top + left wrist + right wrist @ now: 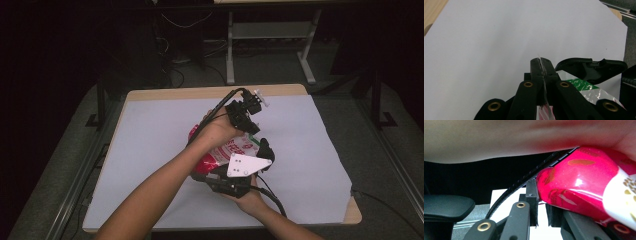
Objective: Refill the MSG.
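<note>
A red and white snack bag [234,150] hangs above the table between both grippers. My left gripper [251,127] comes down on the bag's far top edge. In the left gripper view that gripper [541,65] is shut, with a thin foil seam of the bag [586,90] pinched between the jaws. My right gripper [263,149], with its grey three-cornered plate [247,165], holds the bag's near side. In the right gripper view it [541,206] is closed on the lower edge of the glossy red bag [579,182], under a forearm [524,137].
A white sheet [150,150] covers the wooden table [200,92]. Beyond the far edge stand a desk's white legs [230,55] and floor cables [175,65]. A cable [272,197] trails from the right gripper. A black rounded shape [446,207] lies low left in the right gripper view.
</note>
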